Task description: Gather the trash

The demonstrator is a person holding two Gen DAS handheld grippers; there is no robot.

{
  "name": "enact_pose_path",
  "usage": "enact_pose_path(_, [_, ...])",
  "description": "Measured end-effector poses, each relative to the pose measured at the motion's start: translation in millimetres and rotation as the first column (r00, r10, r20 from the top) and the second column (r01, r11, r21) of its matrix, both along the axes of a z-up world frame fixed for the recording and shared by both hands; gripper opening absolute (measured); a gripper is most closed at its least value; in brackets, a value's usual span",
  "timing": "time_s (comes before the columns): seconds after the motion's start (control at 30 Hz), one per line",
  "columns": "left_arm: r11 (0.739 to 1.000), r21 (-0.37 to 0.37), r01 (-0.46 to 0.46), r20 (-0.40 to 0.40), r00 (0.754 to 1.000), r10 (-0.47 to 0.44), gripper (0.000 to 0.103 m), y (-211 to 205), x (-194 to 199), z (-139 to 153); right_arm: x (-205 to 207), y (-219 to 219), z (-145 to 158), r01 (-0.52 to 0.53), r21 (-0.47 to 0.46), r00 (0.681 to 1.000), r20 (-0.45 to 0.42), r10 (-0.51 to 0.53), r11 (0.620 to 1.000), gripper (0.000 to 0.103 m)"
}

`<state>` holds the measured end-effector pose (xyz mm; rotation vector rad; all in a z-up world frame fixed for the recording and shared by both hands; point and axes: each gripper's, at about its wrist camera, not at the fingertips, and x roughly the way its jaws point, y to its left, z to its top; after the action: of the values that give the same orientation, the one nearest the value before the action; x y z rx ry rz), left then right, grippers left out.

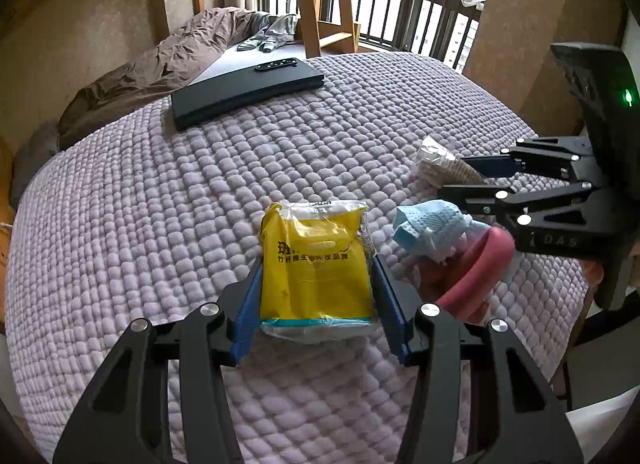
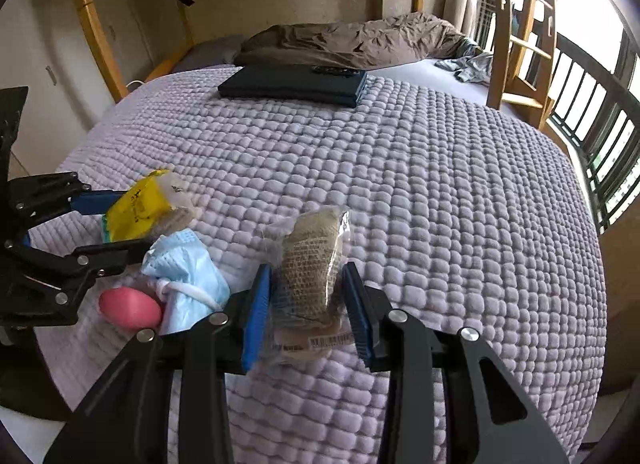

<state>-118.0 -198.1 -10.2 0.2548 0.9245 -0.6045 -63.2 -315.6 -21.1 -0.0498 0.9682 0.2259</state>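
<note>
Both grips are set; the step in hand, as I judge it, is the lift off the bed.

Your left gripper [image 1: 318, 296] has its blue pads closed against the two sides of the yellow tissue pack [image 1: 316, 264]. The pack is soft and its clear film bulges out at the near end, so keep the squeeze as it is and don't crush further.

Your right gripper [image 2: 306, 312] is nearly closed, its pads pinching a clear wrapper with a brown waffle-print cone sleeve [image 2: 310, 264]. The barcode end hangs loose below the pads. Film is slippery, so lift slowly and watch for it sliding through.

Both items lie at the near edge of the lilac waffle-quilted blanket [image 1: 200, 184], side by side. Between them, untouched, sit a crumpled blue face mask [image 2: 188, 268] and a pink rounded object [image 2: 130, 308]; I can't tell what the pink thing is. The right gripper's near finger runs close over the mask, so raise straight up rather than sweeping sideways, or you'll drag the mask along.

Keep the two hands apart as they rise; they're near each other.

The black flat case [image 1: 246, 92] farther up the bed doesn't look like trash. Leave it.

No bin shows in either view.
</note>
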Motion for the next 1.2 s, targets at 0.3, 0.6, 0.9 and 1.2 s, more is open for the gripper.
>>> enact_pose_path(0.3, [1.000, -0.003, -0.006, -0.001, 1.000, 0.006, 0.053, 2, -2, 2, -1, 5, -4, 0.068, 0.009, 0.997, 0.030, -0.068, 0.998, 0.049])
enact_pose_path(0.6, [1.000, -0.020, -0.023, 0.012, 1.000, 0.023, 0.053, 11, -9, 9, -15, 9, 8, 0.042, -0.025, 0.998, 0.057, -0.040, 0.999, 0.035])
enact_pose_path(0.9, [0.998, -0.041, -0.053, 0.012, 0.998, 0.053, 0.053, 22, -18, 15, -48, 8, 18, 0.067, 0.011, 0.995, 0.067, -0.068, 0.998, 0.035])
enact_pose_path(1.2, [0.997, -0.038, -0.070, 0.002, 0.998, 0.070, 0.053, 33, -29, 11, -72, 16, 23, 0.067, 0.037, 0.995, 0.067, -0.069, 0.997, 0.035])
